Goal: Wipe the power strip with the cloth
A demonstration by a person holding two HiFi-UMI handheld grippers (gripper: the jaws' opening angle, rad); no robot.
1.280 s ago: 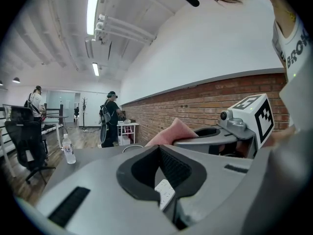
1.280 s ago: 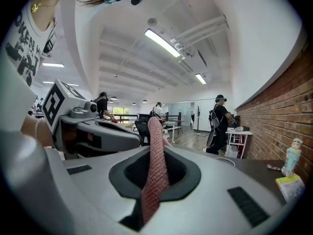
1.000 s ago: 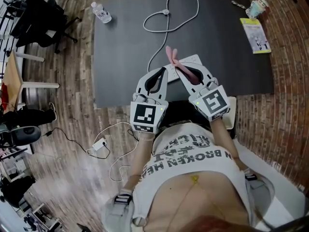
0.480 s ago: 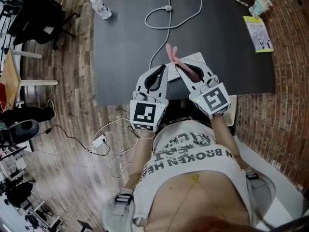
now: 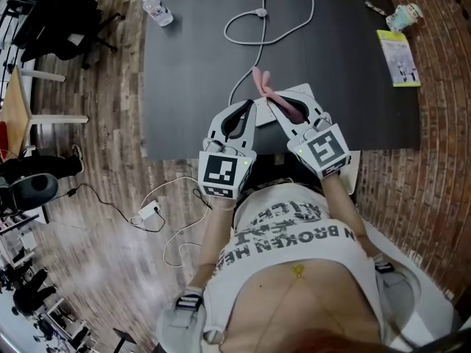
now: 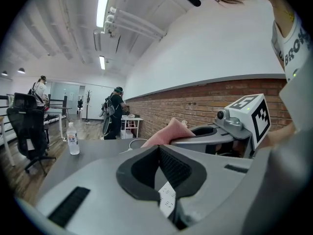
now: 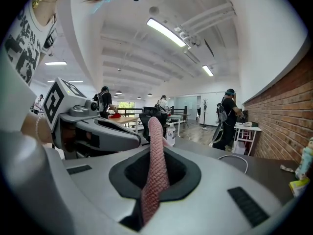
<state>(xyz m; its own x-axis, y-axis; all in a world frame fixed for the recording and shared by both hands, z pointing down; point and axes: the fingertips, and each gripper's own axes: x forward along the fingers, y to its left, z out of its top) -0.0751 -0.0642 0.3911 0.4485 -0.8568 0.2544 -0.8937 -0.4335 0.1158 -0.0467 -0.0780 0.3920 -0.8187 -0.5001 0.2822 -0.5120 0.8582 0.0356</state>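
Over dark table on wood floor, R tool pinches pink cloth, L tool pressed together.

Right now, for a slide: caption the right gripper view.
Right gripper clamps a pink cloth; left gripper alongside, dark table beyond.

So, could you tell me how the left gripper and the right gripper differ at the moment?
The right gripper is shut on the pink cloth, which sticks out past its fingers; the left gripper is shut on nothing. The right gripper lies over the white power strip; the left gripper lies beside it. Both point away from the person, tips close together.
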